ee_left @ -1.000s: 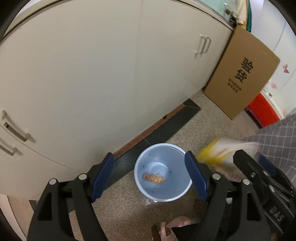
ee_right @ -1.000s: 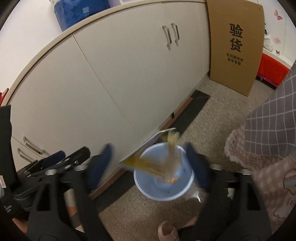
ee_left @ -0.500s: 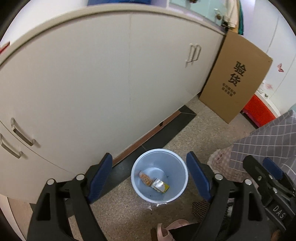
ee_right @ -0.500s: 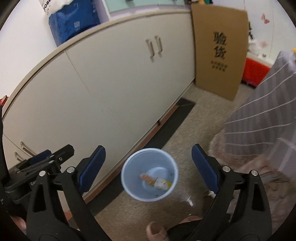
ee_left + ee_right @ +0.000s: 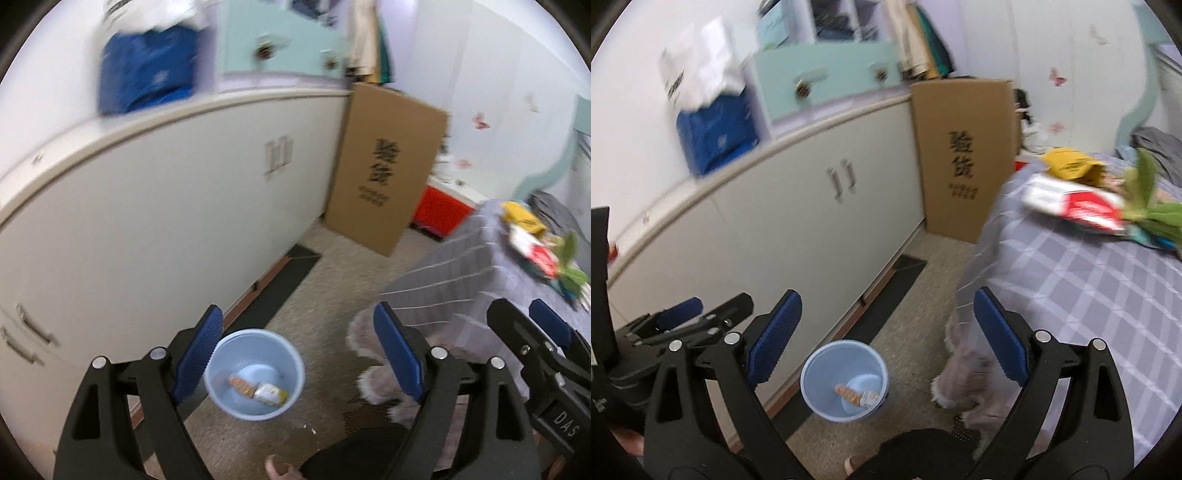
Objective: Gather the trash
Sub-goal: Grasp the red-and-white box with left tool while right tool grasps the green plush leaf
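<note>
A light blue bin (image 5: 255, 374) stands on the floor by the cabinets; it also shows in the right wrist view (image 5: 845, 380). It holds an orange wrapper (image 5: 242, 384) and a yellow-white packet (image 5: 270, 393). My left gripper (image 5: 297, 358) is open and empty, high above the bin. My right gripper (image 5: 886, 339) is open and empty too. On the checked bed (image 5: 1089, 288) lie a yellow wrapper (image 5: 1071, 162), a red-and-white packet (image 5: 1075, 208) and green wrappers (image 5: 1152, 206).
White cabinets (image 5: 798, 229) run along the left. A cardboard box (image 5: 964, 155) leans at their far end, with a red crate (image 5: 439, 214) beside it. The bed's fringed cover (image 5: 960, 369) hangs close to the bin. A slippered foot (image 5: 280, 469) is below.
One second ago a yellow packet was falling from the right gripper into the bin. Now it lies in the bin. Both grippers have risen and tilted up toward the bed.
</note>
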Demonstrator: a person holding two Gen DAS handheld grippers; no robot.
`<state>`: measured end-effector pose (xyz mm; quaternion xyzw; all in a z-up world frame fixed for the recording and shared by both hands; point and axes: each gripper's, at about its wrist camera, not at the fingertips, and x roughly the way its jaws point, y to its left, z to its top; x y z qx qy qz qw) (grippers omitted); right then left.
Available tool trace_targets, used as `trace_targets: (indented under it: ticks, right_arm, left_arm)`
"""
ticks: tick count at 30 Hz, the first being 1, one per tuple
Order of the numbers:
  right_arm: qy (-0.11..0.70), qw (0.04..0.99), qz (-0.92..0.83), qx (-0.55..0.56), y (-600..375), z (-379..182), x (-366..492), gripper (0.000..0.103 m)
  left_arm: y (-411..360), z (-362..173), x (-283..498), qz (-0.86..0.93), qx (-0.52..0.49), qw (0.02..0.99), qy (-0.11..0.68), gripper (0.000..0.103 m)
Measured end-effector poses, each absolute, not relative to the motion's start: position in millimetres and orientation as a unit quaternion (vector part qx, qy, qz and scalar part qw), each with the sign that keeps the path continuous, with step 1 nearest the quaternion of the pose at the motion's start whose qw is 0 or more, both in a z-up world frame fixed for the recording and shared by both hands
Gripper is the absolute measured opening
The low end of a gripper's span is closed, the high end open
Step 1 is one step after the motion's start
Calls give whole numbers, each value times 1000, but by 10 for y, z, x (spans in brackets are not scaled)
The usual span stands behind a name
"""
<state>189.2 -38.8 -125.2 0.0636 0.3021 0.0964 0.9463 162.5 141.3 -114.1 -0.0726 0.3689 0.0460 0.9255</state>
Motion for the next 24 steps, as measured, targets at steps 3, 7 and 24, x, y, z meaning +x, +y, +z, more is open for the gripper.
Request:
trace_targets:
  ticks: [3, 7, 24]
  right_arm:
    - [285, 953, 64, 81, -764, -1100, 1777, 92]
    - [272, 957, 20, 102, -1293, -997, 1659, 93]
    - [296, 942, -107, 115, -2768, -1122, 1686, 94]
  left_arm:
    - [988, -957, 1617, 2, -56, 931, 360, 84]
    - [396, -783, 1646, -47, -27, 934, 354, 85]
    - [-1187, -921, 2089, -120, 196, 919, 321, 87]
